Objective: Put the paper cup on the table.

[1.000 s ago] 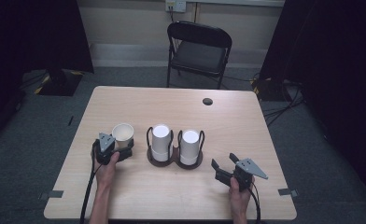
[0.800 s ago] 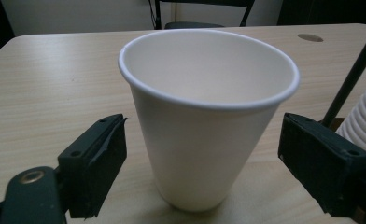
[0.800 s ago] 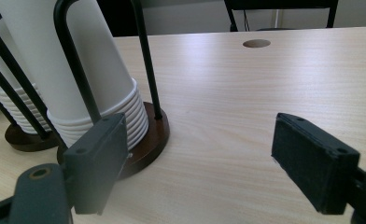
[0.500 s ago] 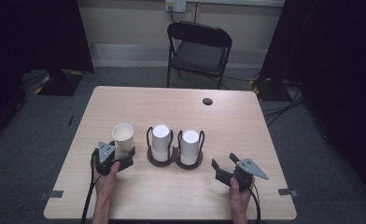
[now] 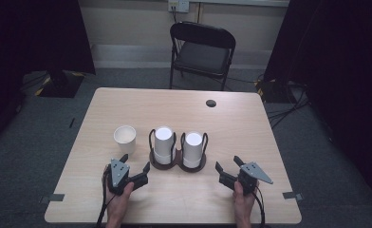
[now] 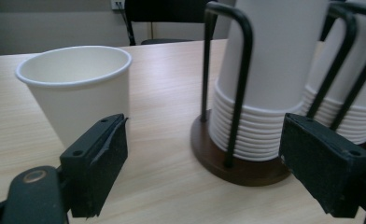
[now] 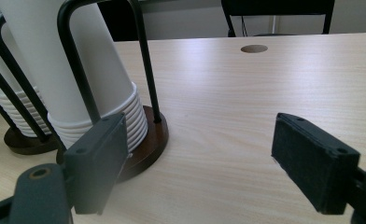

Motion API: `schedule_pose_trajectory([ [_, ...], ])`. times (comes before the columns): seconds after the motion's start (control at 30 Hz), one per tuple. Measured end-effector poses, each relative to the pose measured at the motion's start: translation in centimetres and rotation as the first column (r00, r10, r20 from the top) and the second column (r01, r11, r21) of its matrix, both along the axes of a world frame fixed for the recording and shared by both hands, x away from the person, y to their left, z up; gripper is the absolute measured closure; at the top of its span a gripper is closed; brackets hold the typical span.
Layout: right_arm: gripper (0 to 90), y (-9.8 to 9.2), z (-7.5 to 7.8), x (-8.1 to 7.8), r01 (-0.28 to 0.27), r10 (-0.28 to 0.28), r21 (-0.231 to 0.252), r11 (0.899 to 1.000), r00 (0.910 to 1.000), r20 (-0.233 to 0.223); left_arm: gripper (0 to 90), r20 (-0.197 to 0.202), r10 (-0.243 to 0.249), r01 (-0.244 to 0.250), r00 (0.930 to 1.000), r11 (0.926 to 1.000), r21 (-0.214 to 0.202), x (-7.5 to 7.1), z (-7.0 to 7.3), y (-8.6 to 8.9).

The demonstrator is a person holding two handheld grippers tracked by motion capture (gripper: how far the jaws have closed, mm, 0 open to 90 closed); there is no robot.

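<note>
A single white paper cup (image 5: 125,138) stands upright with its mouth up, left of a dark two-post cup holder (image 5: 177,162) that carries two stacks of upside-down white cups (image 5: 163,142). My left gripper (image 5: 135,162) is open and empty, just in front of the gap between the lone cup and the holder. In the left gripper view the cup (image 6: 78,88) sits beyond the left jaw and the nearer stack (image 6: 270,70) rises at the right, with the gripper (image 6: 207,140) wide apart. My right gripper (image 5: 227,164) is open and empty, right of the holder; its view (image 7: 202,135) shows a stack (image 7: 78,70) at left.
The wooden table (image 5: 250,133) has a dark round cable hole (image 5: 211,103) at the far right. A black folding chair (image 5: 200,52) stands behind the far edge. Tape marks lie on the carpet by the near corners.
My left gripper has drawn back from the single cup toward the person and a little right, leaving the cup standing free. The right gripper has stayed put.
</note>
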State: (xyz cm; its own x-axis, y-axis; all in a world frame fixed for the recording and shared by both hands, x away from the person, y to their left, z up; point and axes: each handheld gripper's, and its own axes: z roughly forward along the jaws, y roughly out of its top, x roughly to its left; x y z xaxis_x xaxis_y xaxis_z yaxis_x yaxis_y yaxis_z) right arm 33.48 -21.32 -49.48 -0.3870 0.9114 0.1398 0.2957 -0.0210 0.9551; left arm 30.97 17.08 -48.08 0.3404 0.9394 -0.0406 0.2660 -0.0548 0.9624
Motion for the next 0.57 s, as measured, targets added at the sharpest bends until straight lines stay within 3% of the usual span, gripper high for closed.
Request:
schedule_pose_trajectory([
  [0.37, 18.2, 0.0, 0.0, -0.1, 0.005, -0.005, -0.005, 1.0, 1.0, 0.008, 15.7, -0.003, 0.027, -0.027, 0.9996, 0.9996, 0.004, -0.5, -1.5, -1.3],
  [0.5, 18.2, 0.1, 0.0, 0.0, 0.007, -0.007, -0.009, 1.0, 1.0, 0.0, 15.4, 0.031, 0.017, -0.018, 0.9994, 0.9992, 0.036, -0.8, -1.5, -1.5],
  [0.57, 18.2, 0.1, 0.0, 0.1, 0.006, -0.006, -0.009, 1.0, 1.0, -0.008, 15.5, 0.018, 0.02, -0.021, 0.9996, 0.9985, 0.05, -0.6, -1.5, -1.7],
])
